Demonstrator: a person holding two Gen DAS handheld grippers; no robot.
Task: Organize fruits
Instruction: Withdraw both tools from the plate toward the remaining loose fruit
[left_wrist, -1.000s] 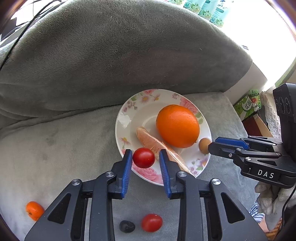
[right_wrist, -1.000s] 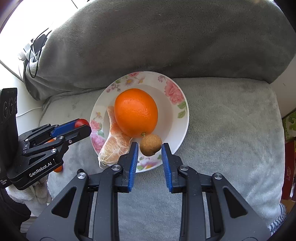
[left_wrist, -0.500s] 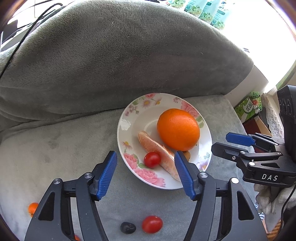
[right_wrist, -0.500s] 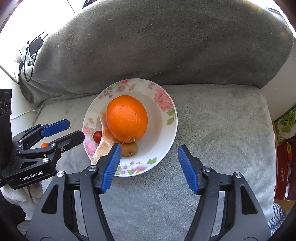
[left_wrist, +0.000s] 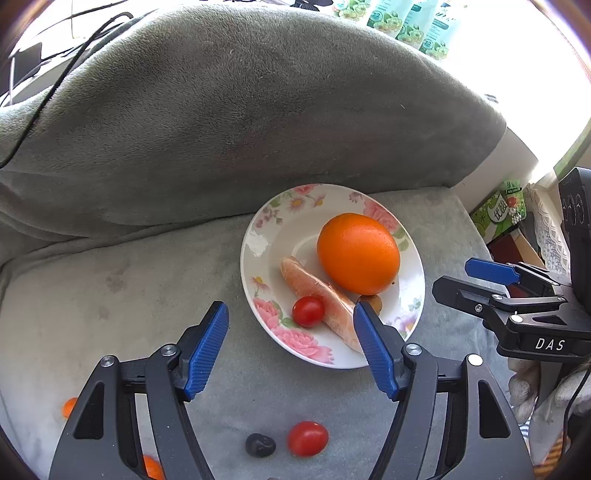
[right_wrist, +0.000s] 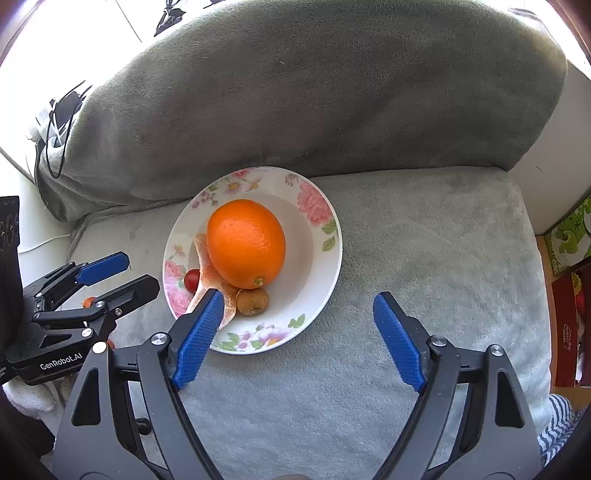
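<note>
A flowered plate (left_wrist: 266, 229) (right_wrist: 325, 254) on the grey sofa seat holds a big orange (left_wrist: 357, 253) (right_wrist: 245, 243), a peeled citrus segment (left_wrist: 314, 291) (right_wrist: 207, 273), a cherry tomato (left_wrist: 308, 311) (right_wrist: 191, 280) and a small brown fruit (right_wrist: 252, 301) (left_wrist: 371, 301). My left gripper (left_wrist: 291, 347) hangs just before the plate's near rim, jaws opening, nothing between them. My right gripper (right_wrist: 297, 339) hovers over the plate's near edge, jaws opening wide and empty. Each gripper shows from the side in the other's view (left_wrist: 491, 284) (right_wrist: 107, 277).
Loose on the seat near me lie another cherry tomato (left_wrist: 307, 438), a dark small fruit (left_wrist: 260, 445) and small orange fruits (left_wrist: 69, 406). The grey backrest cushion (left_wrist: 240, 110) rises behind the plate. Boxes (left_wrist: 498, 214) stand beyond the sofa's right end. A gloved hand (left_wrist: 532, 391) holds the right gripper.
Both grippers opened: the left let the cherry tomato go onto the plate, the right released the small brown fruit beside the orange. Both drew back slightly from the plate.
</note>
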